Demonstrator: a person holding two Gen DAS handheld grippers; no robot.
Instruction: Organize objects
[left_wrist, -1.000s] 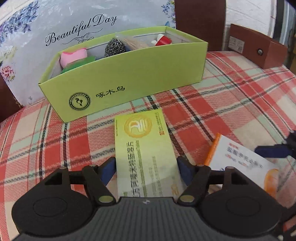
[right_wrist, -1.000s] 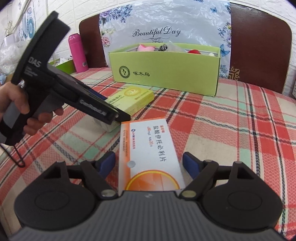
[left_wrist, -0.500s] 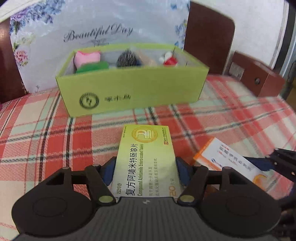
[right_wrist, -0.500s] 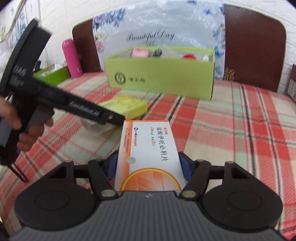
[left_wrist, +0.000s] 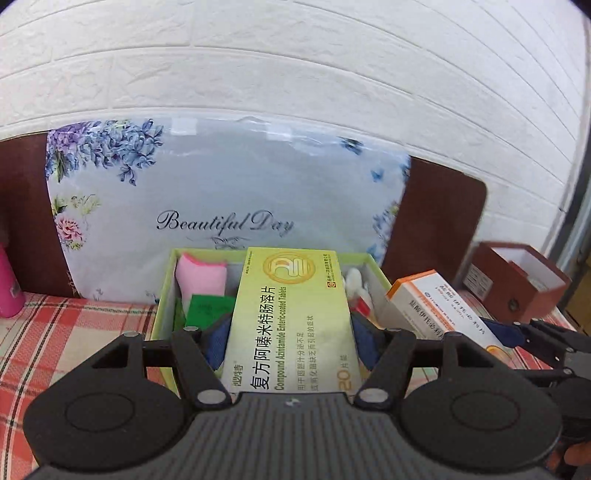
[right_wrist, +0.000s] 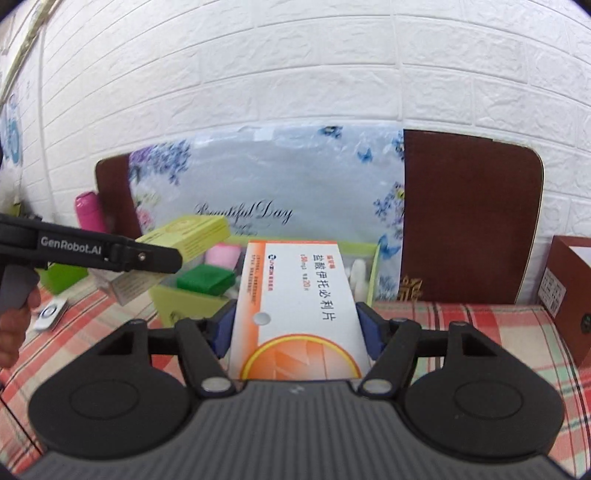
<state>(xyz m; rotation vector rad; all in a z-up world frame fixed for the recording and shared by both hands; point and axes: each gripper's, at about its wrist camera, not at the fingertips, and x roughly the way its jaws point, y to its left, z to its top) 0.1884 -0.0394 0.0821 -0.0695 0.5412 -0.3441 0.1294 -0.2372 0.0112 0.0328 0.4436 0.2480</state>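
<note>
Each tool pinched a pill box lengthwise: left tool the yellow box, right tool the orange box; the green bin lay at twelve o'clock, the left nearer.

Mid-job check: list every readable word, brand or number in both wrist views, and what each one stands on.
"Beautiful Day": floral grey bag behind the green organizer box.
"Compound Azintamide Enteric-coated Tablets", "20": yellow-green medicine carton in the left gripper.
"GenRobot.AI": left gripper's black arm.
"20": white-and-orange medicine carton in the right gripper.
Brown box's label: unreadable.
</note>
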